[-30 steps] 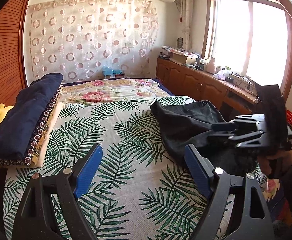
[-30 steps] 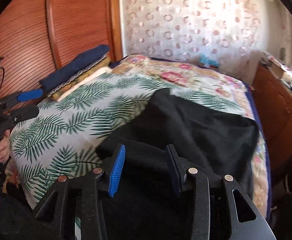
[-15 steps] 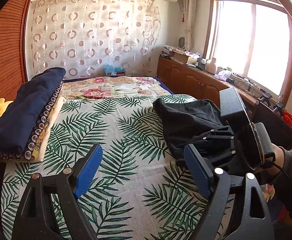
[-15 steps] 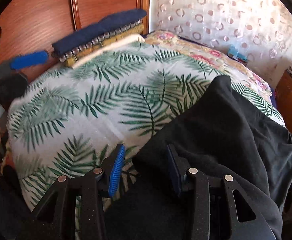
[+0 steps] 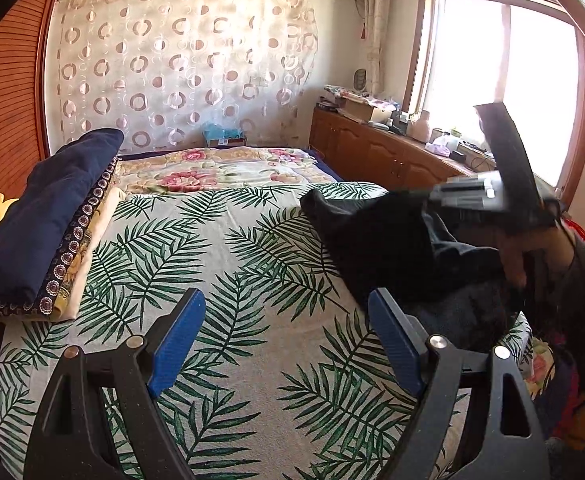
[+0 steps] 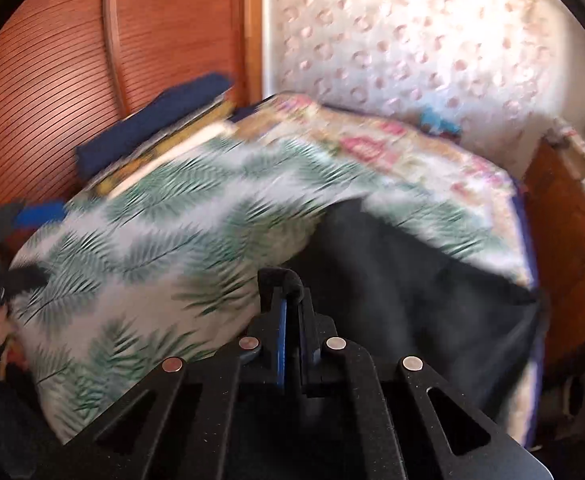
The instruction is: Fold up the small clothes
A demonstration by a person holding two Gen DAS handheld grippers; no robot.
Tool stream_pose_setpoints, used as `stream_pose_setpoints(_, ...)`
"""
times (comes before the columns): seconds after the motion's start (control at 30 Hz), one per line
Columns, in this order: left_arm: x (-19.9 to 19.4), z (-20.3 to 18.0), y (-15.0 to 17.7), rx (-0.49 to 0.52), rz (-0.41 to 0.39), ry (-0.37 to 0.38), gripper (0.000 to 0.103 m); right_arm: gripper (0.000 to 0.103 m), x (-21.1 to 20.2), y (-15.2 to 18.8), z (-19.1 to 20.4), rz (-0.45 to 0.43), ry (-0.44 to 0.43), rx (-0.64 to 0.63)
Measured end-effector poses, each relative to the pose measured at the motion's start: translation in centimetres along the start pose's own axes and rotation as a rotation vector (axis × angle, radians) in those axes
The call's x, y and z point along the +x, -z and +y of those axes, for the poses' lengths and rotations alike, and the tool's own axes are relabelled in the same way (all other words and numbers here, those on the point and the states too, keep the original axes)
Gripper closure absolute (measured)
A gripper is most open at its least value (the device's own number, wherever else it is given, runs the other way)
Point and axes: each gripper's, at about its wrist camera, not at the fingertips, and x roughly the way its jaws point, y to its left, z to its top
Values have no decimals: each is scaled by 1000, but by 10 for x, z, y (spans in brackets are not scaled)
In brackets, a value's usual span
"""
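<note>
Pinching a fold of the black garment point(image 6: 412, 280) at its near edge, the right gripper point(image 6: 288, 304) has just closed, its jaws tight together with dark cloth bunched between the tips. The garment lies rumpled on the bed's point(image 5: 252, 280) right side, on the palm-leaf cover, partly hanging off. The left gripper point(image 5: 284, 344) hovers wide open over bare cover, holding nothing. The bite looks thin (only a small tuck of cloth shows), so a quick lift could slip it free, and with one corner held the rest may drag, twist, or slide off the bed.
</note>
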Motion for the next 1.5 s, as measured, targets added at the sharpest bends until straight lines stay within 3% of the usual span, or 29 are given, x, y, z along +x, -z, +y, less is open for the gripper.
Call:
stream_pose_setpoints(0.27,6,0,1,-5,17,10,19,99,-3,-31,-95,-27,282,89)
stream_pose_setpoints(0.37,8,-2,2,-2,27,15,19,99,10,-32,-122,-5,397,123)
stream_pose_setpoints(0.47,13,-2,3,-1,38,21,19,99,25,-26,-148,44,458,205)
stream_pose_setpoints(0.53,17,-3,5,2,51,27,19,90,31,-22,-155,72,490,236)
stream_pose_setpoints(0.6,25,-5,5,5,70,38,19,72,28,-17,-156,61,467,256)
stream_pose_setpoints(0.8,37,-25,4,35,100,85,19,72,-7,5,-127,30,369,243)
stream_pose_setpoints(1.0,52,-51,6,81,144,140,19,72,-50,66,-103,35,260,211)
stream_pose_setpoints(1.13,64,-66,8,100,187,165,19,72,-41,85,-115,81,241,212)
stream_pose_setpoints(1.37,69,-77,17,124,219,171,19,72,-19,80,-162,130,222,265)
stream_pose_setpoints(1.4,69,-78,18,125,223,171,19,77,-19,81,-166,130,216,268)
stream_pose_setpoints(1.47,69,-79,20,127,228,172,19,100,-24,85,-174,132,219,272)
stream_pose_setpoints(1.5,68,-79,21,127,229,172,19,101,-24,85,-179,127,251,284)
